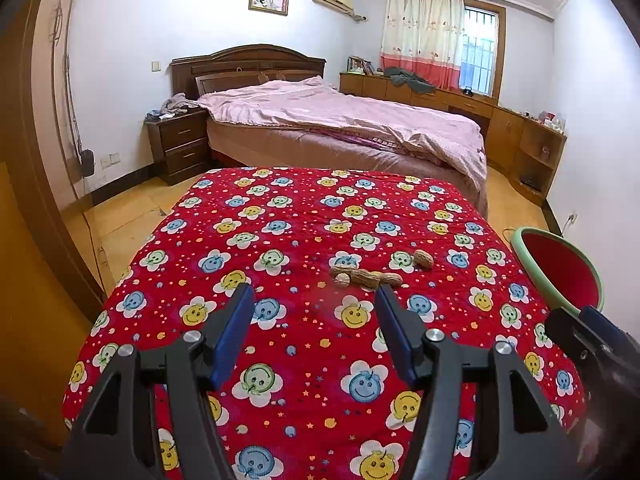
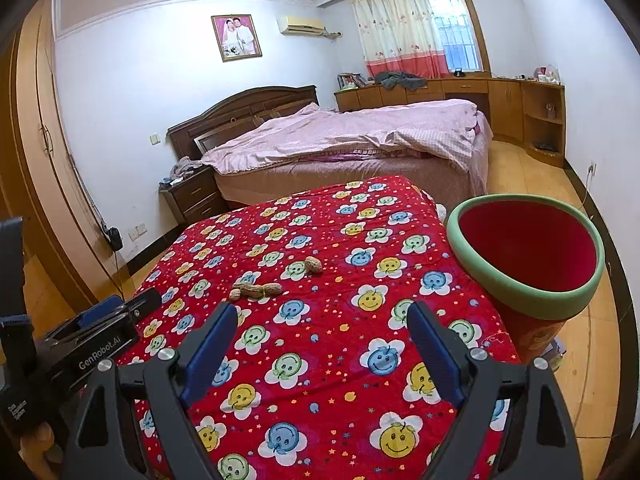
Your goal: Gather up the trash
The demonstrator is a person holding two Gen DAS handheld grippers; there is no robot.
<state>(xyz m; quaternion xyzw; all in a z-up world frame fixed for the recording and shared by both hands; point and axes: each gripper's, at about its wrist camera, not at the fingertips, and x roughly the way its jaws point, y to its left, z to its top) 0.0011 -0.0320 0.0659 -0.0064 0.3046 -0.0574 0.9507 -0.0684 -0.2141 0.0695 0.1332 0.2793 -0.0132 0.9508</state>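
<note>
Peanuts point(image 1: 366, 276) on red cloth point(image 1: 304, 216), bin point(image 2: 528, 256) alongside, left gripper point(image 1: 316, 300) and right gripper point(image 2: 324, 316) both agape, empty.

The right claw point(image 1: 592, 328) is being cropped by the left wrist view's edge, the red bin point(image 1: 560, 268) is showing only partly there, and the bin's base is hiding behind the red counter point(image 2: 320, 340) cloth.

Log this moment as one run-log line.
left gripper: open, empty | right gripper: open, empty | peanut shells: on red cloth | bin: right of cloth
</note>
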